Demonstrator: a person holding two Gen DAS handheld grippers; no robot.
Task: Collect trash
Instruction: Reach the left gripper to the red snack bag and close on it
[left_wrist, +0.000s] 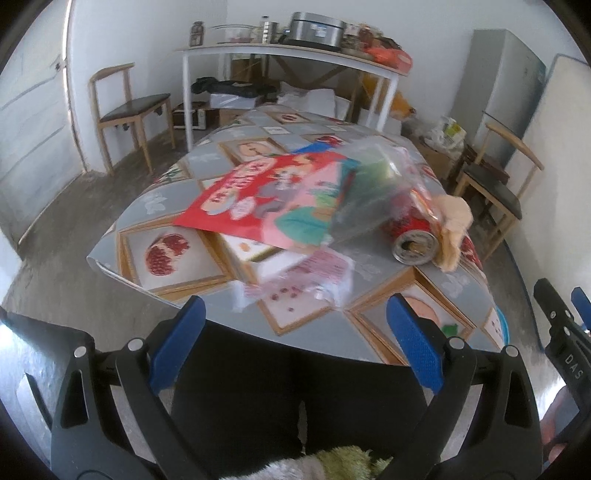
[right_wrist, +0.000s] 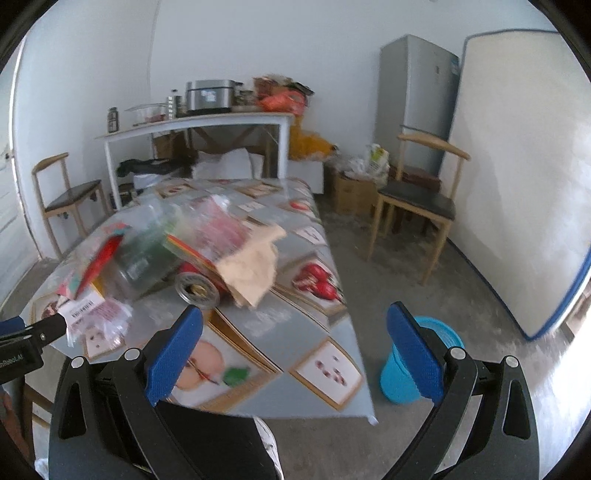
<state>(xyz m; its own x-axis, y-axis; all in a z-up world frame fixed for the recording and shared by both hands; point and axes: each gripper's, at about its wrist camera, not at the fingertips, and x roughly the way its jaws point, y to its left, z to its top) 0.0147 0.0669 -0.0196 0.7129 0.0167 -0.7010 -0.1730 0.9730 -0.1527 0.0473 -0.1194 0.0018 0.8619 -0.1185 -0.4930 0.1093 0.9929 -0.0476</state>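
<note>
Trash lies heaped on a table (left_wrist: 122, 225) with a fruit-patterned cloth: a red printed snack bag (left_wrist: 258, 199), a clear plastic bag (left_wrist: 373, 184) with something green inside, a red can (left_wrist: 413, 240) on its side, a crumpled beige paper (left_wrist: 454, 221) and a small pink wrapper (left_wrist: 317, 273). My left gripper (left_wrist: 295, 332) is open at the table's near edge, short of the wrapper, holding nothing. My right gripper (right_wrist: 295, 343) is open too, just before the can (right_wrist: 197, 290) and the beige paper (right_wrist: 251, 269). A blue bin (right_wrist: 402, 384) stands on the floor by the table's right corner.
Wooden chairs stand at the left (left_wrist: 125, 110) and right (right_wrist: 417, 199). At the back is a white side table (right_wrist: 192, 125) loaded with kitchenware, with boxes and bags beneath. A grey fridge (right_wrist: 417, 99) and a leaning mattress (right_wrist: 517, 177) fill the right. The person's dark-clad legs (left_wrist: 295, 406) are below.
</note>
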